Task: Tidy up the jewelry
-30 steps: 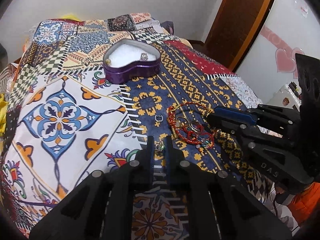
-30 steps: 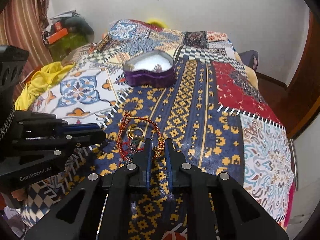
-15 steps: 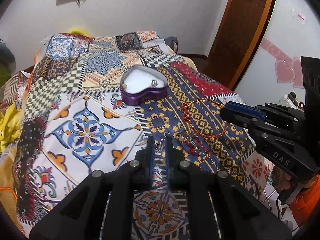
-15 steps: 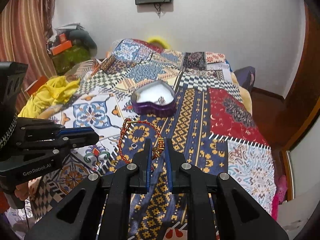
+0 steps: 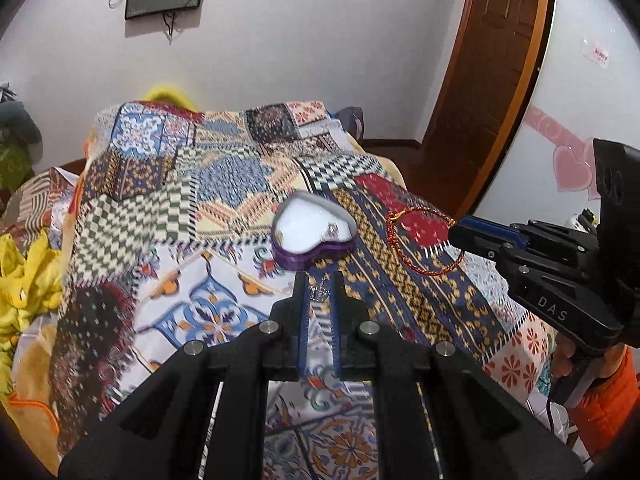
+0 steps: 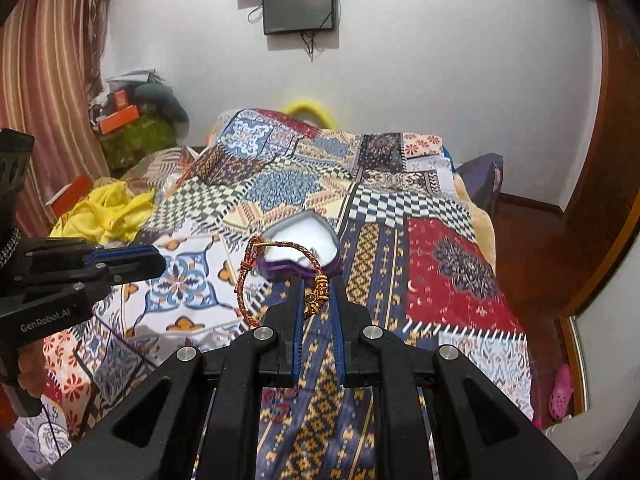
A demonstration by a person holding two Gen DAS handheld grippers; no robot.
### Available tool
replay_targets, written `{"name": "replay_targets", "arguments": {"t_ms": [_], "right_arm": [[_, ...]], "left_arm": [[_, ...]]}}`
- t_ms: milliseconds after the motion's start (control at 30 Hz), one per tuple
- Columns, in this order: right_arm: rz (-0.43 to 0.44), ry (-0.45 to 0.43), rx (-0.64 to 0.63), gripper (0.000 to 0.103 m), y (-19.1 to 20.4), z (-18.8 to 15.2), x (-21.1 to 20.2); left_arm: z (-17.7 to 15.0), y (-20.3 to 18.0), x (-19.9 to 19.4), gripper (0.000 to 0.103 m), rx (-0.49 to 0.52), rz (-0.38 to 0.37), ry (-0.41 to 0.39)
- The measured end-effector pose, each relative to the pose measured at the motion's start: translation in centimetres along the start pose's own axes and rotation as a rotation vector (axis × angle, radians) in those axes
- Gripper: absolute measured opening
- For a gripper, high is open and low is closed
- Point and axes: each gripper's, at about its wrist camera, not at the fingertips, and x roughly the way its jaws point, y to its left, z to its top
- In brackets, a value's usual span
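A purple heart-shaped box (image 5: 313,233) sits open on the patchwork bedspread (image 5: 224,184). The left hand-held gripper (image 5: 319,292) pinches a small silver trinket (image 5: 320,290); the right hand-held gripper (image 6: 316,300), raised beside it, clamps a red-gold bracelet (image 6: 280,276).

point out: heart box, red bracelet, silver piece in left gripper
heart box (image 5: 310,254): left wrist view, purple side wall.
bracelet (image 6: 241,280): right wrist view, left arc of the red cord.
silver piece (image 5: 319,291): left wrist view, its middle, between the left gripper's fingers.
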Motion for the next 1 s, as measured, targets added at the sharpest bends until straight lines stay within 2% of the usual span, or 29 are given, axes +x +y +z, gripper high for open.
{"name": "replay_targets", "arguments": {"t_ms": [467,1000], "right_arm": [[0.004,0.0,0.006,0.011,-0.9,2.6,3.8],[0.031,0.079,-0.013,0.011,-0.9,3.7,10.2]], "left_arm": [[4.0,0.7,1.7,0.008,0.02,0.005,-0.056],[5.7,1.3,7.7,0.008,0.023,-0.012,-0.013]]}}
